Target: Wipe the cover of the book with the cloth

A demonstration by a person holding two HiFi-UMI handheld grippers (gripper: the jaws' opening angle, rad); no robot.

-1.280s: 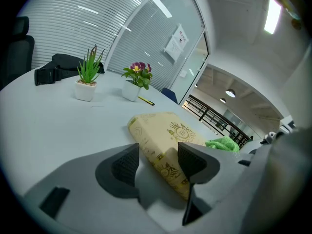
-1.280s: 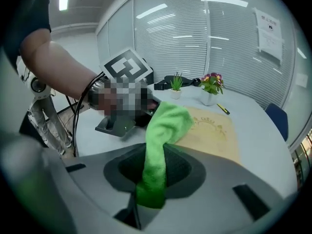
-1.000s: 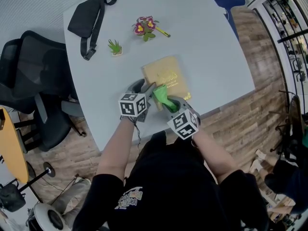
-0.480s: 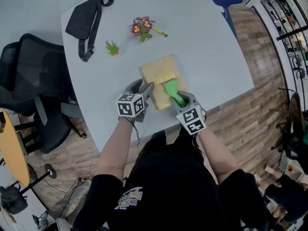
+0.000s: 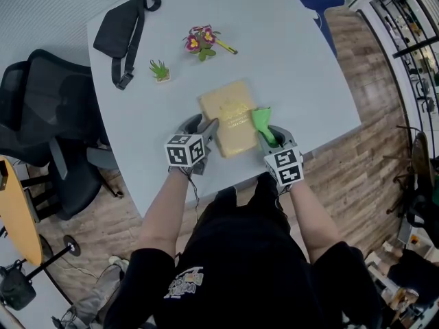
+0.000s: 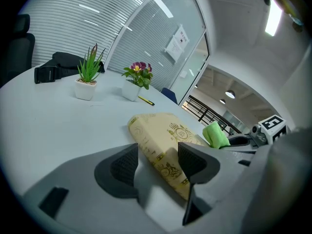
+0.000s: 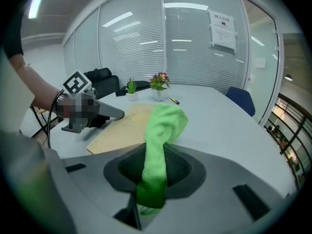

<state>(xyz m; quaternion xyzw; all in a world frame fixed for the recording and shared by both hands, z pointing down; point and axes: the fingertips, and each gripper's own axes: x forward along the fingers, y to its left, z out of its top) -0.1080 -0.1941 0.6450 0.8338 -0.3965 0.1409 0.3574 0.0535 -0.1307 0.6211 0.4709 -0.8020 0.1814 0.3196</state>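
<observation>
A tan book [image 5: 230, 115] with gold print lies flat near the front edge of the pale grey table [image 5: 295, 60]. My right gripper [image 5: 267, 134] is shut on a green cloth [image 5: 261, 119], whose free end rests at the book's right edge. In the right gripper view the cloth [image 7: 163, 123] stands up between the jaws of the right gripper [image 7: 156, 172], with the book [image 7: 122, 128] to its left. My left gripper [image 5: 209, 130] sits at the book's near left corner. Seen from the left gripper [image 6: 158, 152], the jaws straddle that corner of the book [image 6: 161, 130], and the left pad stands apart from it.
A black bag [image 5: 123, 26], a small green plant [image 5: 161, 69], a potted flower [image 5: 202, 38] and a yellow pen [image 5: 231, 45] lie on the far half of the table. A black office chair [image 5: 41, 115] stands to the left. The table's front edge runs just below the grippers.
My right gripper has carried the cloth rightward over the cover, from the near left part to the right edge. The left gripper and the book have stayed put.
</observation>
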